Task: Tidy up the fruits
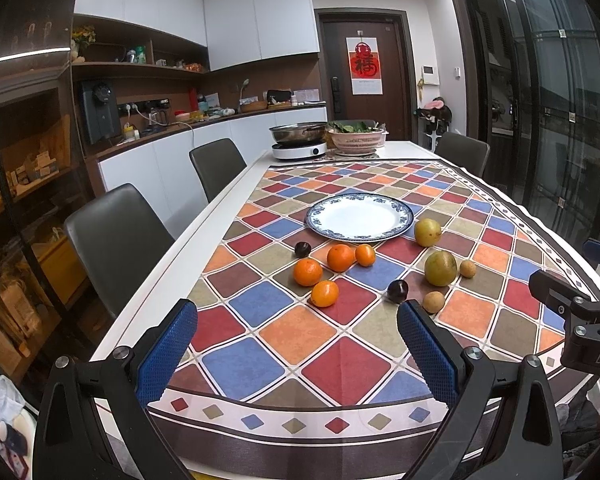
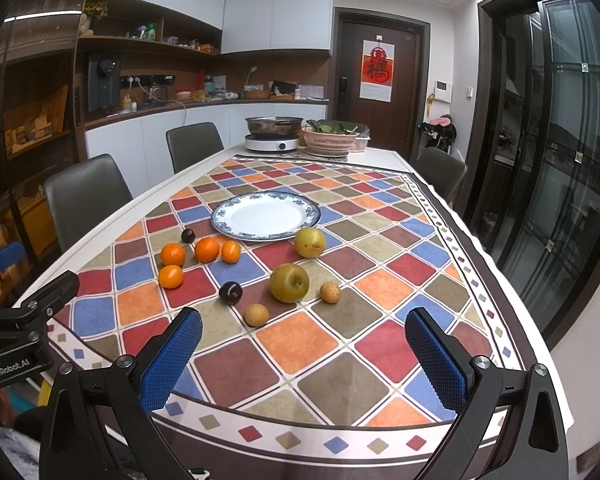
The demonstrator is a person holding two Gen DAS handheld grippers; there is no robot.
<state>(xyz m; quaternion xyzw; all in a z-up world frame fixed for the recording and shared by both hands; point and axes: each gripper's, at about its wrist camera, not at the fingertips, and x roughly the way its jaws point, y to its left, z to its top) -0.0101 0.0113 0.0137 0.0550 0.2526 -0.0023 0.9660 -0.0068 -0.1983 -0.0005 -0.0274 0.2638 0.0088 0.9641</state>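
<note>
An empty white plate with a blue rim sits mid-table on a chequered cloth. In front of it lie several oranges, two dark plums, two yellow-green pears and two small tan longans. My left gripper hangs open near the table's front edge, nothing between its blue pads. My right gripper is open too, a little short of the nearest longan.
A steel pot on a white induction cooker and a pink colander of greens stand at the table's far end. Grey chairs line the left side, another at the far right. Glass doors are right.
</note>
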